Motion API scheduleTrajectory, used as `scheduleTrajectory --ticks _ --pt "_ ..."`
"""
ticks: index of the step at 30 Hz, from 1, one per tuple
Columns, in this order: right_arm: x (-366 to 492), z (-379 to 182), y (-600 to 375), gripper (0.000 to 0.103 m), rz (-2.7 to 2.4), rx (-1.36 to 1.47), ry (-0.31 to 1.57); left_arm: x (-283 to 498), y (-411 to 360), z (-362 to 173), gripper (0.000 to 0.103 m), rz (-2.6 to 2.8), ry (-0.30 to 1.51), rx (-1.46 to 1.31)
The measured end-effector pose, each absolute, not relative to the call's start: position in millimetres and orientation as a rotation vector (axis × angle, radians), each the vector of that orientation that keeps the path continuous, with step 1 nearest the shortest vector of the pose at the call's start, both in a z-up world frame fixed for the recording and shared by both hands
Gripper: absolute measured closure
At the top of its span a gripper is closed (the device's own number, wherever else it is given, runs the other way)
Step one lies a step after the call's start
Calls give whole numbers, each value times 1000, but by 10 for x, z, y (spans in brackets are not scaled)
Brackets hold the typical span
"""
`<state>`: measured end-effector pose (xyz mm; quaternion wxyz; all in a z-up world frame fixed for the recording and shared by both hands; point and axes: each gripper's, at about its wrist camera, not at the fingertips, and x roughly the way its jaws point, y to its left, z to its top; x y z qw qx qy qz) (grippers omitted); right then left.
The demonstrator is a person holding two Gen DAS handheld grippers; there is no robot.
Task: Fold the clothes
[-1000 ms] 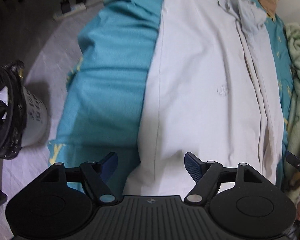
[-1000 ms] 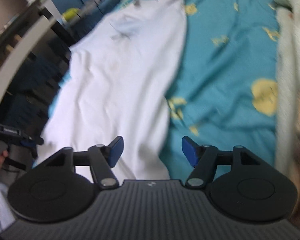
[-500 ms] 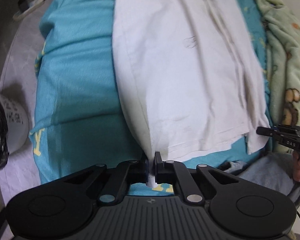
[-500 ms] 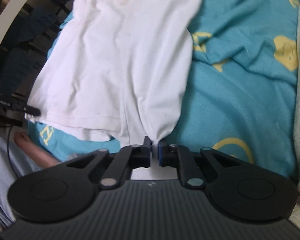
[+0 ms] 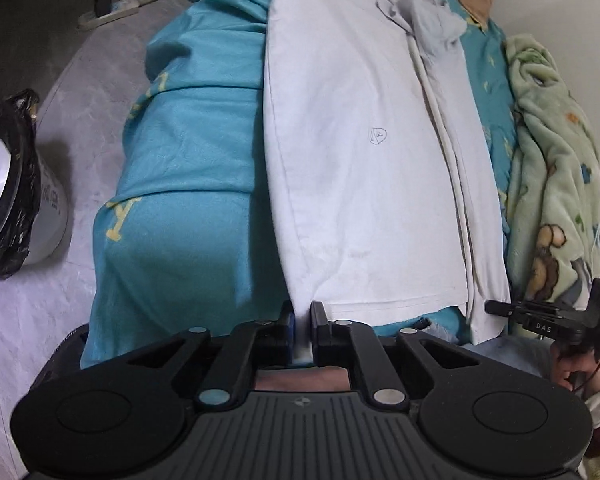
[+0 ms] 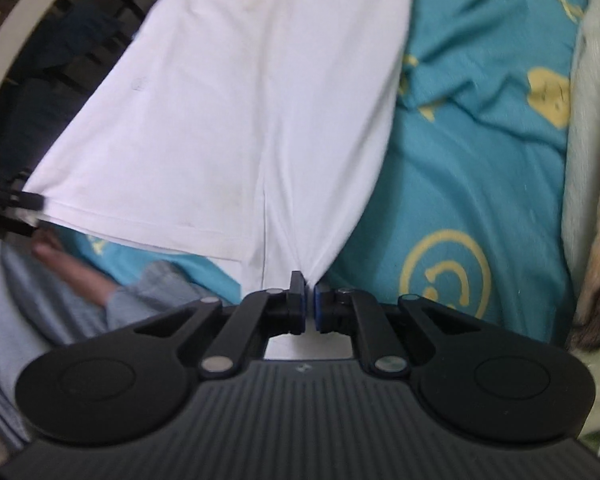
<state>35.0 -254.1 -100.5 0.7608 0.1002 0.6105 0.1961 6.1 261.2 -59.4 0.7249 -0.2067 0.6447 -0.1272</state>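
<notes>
Along the near edge of the bed, a white cotton polo shirt with a small outlined chest emblem (image 5: 364, 152) lies flat on the teal bedsheet printed with yellow smiley faces (image 6: 480, 184), its long axis running straight away from both tongs, collar at the far end and hem nearest. The left gripper (image 5: 301, 326) is clamped on the hem's left corner; the right gripper (image 6: 305, 300) is pinched together on the right corner, each equally close to its own end. The knit looks soft and limp, with lengthwise folds already doubled along its right side. So any fold likely carries the hem toward the collar. A fuzzy pale-green blanket (image 5: 556, 168) lies beyond the shirt, and a bagged bin (image 5: 8, 192) stands on the floor.
</notes>
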Motion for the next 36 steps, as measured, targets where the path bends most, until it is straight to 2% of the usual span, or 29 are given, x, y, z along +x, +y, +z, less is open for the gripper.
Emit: scheduleTrajectory --ticks 1,3,4,5,6,8,11,14,23,26,29,32,34,36 --pt "350 -1042 -2562 93 417 229 1335 49 2620 -574 83 -272 1424 -460" --pt "356 -1092 -2611 90 401 255 1341 61 2732 -516 63 -270 1378 -486" --pt "371 -1048 -2652 88 401 273 1326 68 2786 -487 60 -269 1354 -499" --pt "379 -998 -2681 77 394 270 1296 92 2804 -463 56 -269 1320 -521" --pt "395 -935 -2694 59 384 252 1253 155 2800 -452 50 -260 1274 -549" --pt "435 -815 -2719 42 363 220 1168 327 2873 -433 38 -220 1174 -612" --pt "632 -758 -2726 43 332 241 1065 783 3039 -581 34 -156 1017 -709" --pt "872 -806 -2658 43 323 324 976 1398 3170 -831 22 -102 909 -844" --pt "1394 -1159 -2429 43 352 359 917 3113 3395 -2018 21 52 693 -1160" --pt "1449 -1240 -2466 43 344 368 923 3489 3520 -2311 21 93 688 -1224" --pt "1471 -1254 -2499 43 336 389 917 3756 3637 -2527 21 88 676 -1291" --pt "1493 -1267 -2532 42 328 409 912 3933 3649 -2554 23 104 655 -1192" --pt "1508 -1276 -2554 42 323 423 908 4052 3633 -2613 33 75 667 -1202" --pt "1523 -1285 -2576 42 317 437 904 4152 3616 -2626 48 54 660 -1198"
